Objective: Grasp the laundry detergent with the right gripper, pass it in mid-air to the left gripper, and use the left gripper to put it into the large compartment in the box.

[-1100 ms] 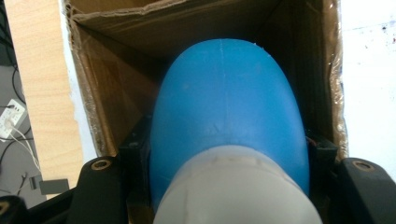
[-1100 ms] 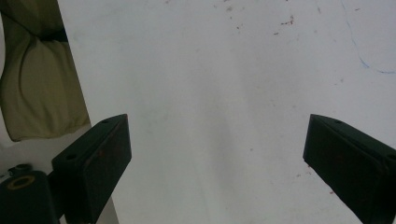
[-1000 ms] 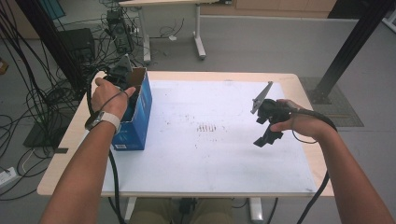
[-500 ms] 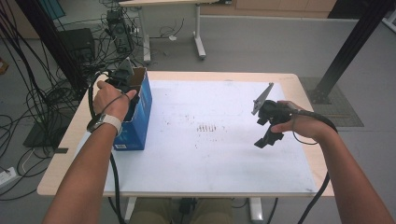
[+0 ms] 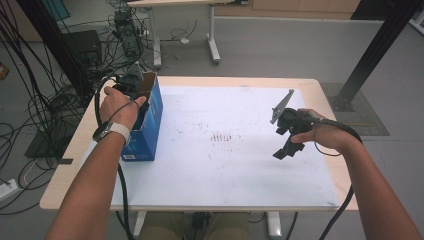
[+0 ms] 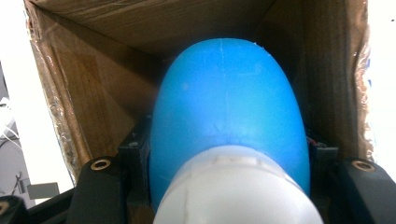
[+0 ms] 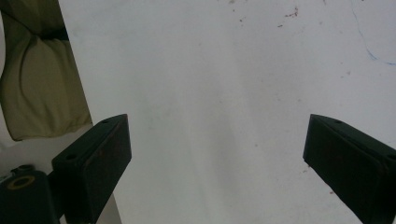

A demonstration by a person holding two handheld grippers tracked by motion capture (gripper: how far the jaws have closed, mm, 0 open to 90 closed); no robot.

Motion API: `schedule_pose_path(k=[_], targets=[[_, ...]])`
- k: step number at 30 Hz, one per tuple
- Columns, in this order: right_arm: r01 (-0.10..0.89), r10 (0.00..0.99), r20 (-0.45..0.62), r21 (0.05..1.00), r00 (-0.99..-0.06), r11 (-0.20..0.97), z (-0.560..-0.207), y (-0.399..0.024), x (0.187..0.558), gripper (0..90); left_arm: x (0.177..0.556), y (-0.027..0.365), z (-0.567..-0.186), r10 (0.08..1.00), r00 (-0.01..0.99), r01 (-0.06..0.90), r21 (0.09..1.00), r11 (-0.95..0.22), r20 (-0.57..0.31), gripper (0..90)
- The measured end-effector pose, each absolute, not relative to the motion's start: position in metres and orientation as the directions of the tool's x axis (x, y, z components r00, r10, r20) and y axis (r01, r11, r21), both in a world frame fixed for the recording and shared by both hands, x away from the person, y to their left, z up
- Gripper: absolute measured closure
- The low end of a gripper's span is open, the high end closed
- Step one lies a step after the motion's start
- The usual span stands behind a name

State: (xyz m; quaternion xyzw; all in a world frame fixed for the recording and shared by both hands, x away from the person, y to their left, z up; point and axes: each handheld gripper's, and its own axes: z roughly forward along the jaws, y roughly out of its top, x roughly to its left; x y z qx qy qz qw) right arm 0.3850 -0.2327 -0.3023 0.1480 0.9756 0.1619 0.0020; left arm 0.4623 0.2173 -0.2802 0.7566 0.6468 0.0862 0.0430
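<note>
A blue rounded object with a white end sits between the jaws of my left gripper, which is shut on it. The object reaches down into the open cardboard box. From above, the left gripper hangs over the open top of the blue box at the table's left side. My right gripper hovers above the white mat at the right. Its jaws stand wide apart with nothing between them, and the right gripper looks down on bare mat.
The white mat carries small dark marks near its middle. The wooden table edge shows at the left. Cables crowd the floor on the left, and a black post stands at the right. Khaki trousers show past the mat's edge.
</note>
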Motion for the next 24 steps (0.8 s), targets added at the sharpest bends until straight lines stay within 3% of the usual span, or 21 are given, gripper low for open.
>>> schedule_pose_path(k=[24], targets=[[0.286,0.291,0.034,0.318,-0.956,0.904,-0.3002,-0.2344,0.3845,6.8,0.4617,0.2174,-0.2802,0.985,0.152,0.971,0.175,-0.163,0.076,37.4]])
